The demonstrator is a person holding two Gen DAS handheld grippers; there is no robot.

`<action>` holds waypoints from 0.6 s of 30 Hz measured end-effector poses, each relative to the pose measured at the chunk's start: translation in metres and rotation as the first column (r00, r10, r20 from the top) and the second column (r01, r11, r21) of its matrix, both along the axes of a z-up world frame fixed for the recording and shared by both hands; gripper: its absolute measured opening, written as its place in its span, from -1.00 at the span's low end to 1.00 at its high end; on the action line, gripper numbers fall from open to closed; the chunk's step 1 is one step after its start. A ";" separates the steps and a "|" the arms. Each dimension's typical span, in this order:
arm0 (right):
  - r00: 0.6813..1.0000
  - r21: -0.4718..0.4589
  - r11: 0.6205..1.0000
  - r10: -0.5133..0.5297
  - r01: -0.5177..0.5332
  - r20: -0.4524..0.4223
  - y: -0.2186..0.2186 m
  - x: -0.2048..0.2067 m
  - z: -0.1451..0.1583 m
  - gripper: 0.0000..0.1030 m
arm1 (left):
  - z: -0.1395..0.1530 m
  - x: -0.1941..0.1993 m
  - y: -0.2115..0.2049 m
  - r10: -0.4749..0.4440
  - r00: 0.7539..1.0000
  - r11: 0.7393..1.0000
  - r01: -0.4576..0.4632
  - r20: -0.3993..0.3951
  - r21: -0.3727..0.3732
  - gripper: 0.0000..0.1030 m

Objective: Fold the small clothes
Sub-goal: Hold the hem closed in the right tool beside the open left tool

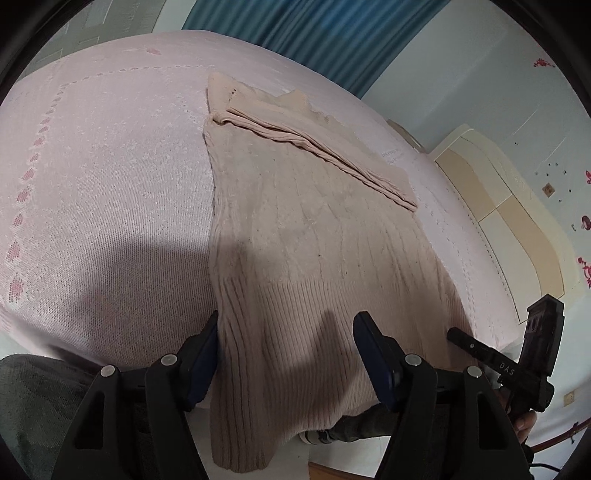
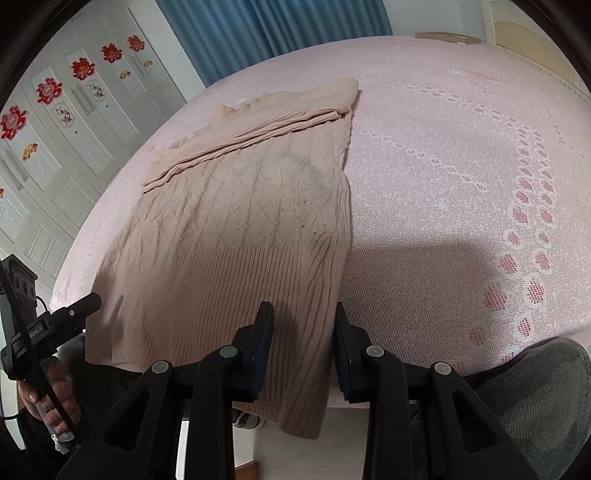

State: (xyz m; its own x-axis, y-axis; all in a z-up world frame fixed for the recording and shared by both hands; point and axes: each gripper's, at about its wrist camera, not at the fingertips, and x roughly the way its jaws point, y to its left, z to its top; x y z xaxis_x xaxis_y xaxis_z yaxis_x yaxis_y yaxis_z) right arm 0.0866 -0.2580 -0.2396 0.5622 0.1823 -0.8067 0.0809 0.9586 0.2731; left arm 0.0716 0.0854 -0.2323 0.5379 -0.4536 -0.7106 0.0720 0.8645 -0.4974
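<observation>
A beige cable-knit sweater (image 1: 314, 236) lies on a pink bed, its sleeves folded across the chest and its ribbed hem hanging over the near edge. It also shows in the right wrist view (image 2: 236, 221). My left gripper (image 1: 286, 325) is open above the hem, one finger at the sweater's left edge. My right gripper (image 2: 303, 314) is open, its jaws astride a sleeve that hangs along the sweater's right side. Neither grips the cloth. The other gripper shows at the frame edge in the left wrist view (image 1: 517, 362) and in the right wrist view (image 2: 44, 325).
The pink patterned bedspread (image 1: 110, 166) covers the bed (image 2: 461, 184). A cream headboard (image 1: 517, 206) stands to the right. Blue curtains (image 2: 266, 29) hang behind, and white wardrobe doors with red decorations (image 2: 48, 122) stand to the left. The person's grey trouser leg (image 2: 535, 398) is close by.
</observation>
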 end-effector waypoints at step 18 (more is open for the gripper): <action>1.000 -0.044 0.999 0.021 -0.021 0.008 0.006 0.003 -0.002 -0.36 | -0.001 0.005 -0.001 0.015 1.000 1.000 -0.015 -0.004 -0.006 0.29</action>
